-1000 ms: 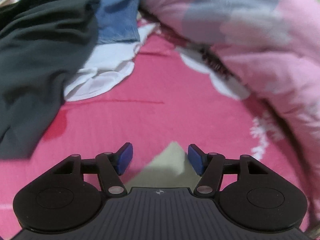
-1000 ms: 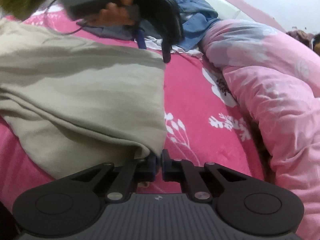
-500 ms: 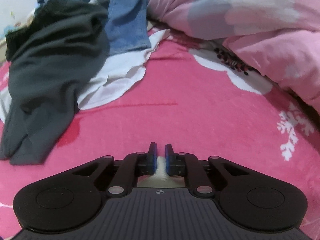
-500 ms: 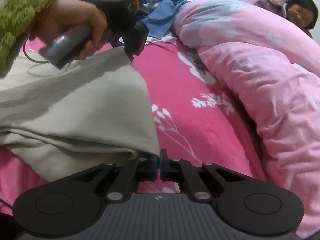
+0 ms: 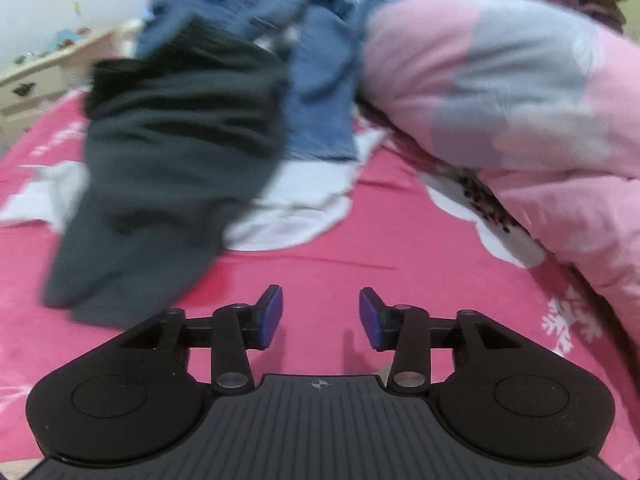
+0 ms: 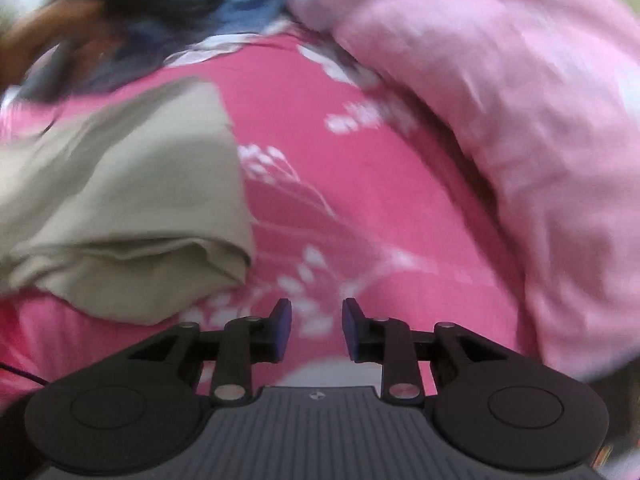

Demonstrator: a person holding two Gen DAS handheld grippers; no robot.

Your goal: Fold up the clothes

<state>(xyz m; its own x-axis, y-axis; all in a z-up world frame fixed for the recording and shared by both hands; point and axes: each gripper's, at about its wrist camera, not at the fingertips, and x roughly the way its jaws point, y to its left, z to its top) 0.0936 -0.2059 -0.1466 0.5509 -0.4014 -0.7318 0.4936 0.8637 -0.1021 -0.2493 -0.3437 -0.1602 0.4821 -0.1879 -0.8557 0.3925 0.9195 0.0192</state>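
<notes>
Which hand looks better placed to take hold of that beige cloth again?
Probably the right. Its gripper, fingers just opened and empty, sits beside the folded beige cloth. The left gripper, also open and empty, faces the dark grey garment instead.

Pink quilt (image 5: 500,92) bunched on magenta floral bedsheet (image 5: 340,256); cream drawer cabinet (image 5: 36,80) beyond bed.
</notes>
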